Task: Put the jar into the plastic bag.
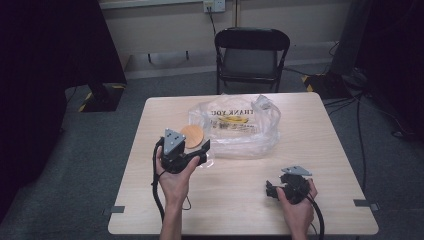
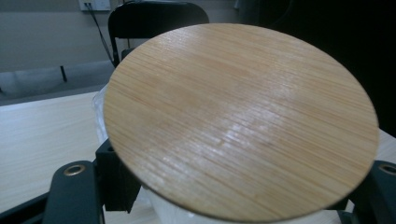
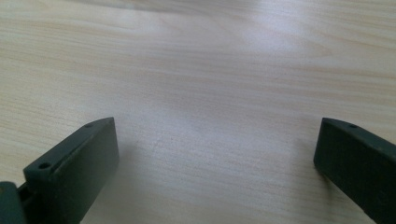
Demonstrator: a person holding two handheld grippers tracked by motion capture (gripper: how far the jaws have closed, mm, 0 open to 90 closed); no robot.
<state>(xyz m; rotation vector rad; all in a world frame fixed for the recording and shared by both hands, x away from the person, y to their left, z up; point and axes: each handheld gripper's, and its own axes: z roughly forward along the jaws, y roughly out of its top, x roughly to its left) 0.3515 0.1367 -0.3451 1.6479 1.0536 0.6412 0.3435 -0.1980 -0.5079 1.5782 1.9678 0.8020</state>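
The left claw [image 1: 196, 152] is clamped on a white jar with a round wooden lid [image 1: 191, 136], the jaws pressing on the jar's sides just under the lid; in the left gripper view the lid [image 2: 240, 119] sits tilted toward the camera, with a strip of the white body [image 2: 187, 215] below it. The jar is held above the desk [image 1: 240, 200], just in front of the mouth of a clear plastic bag [image 1: 240, 127] printed with "THANK YOU", which lies crumpled toward the far middle of the desk. By the look of it the jar is out of the bag and off the surface, so the picking-up part seems done. What is left is probably to carry it clear and set it down on the bare wood, or to deal with the lid; which of these is meant cannot be told. The right claw [image 1: 272, 190] rests low near the near right edge, its jaws spread wide with nothing but bare desk [image 3: 210, 93] between them, ready to help if a second grip is needed.
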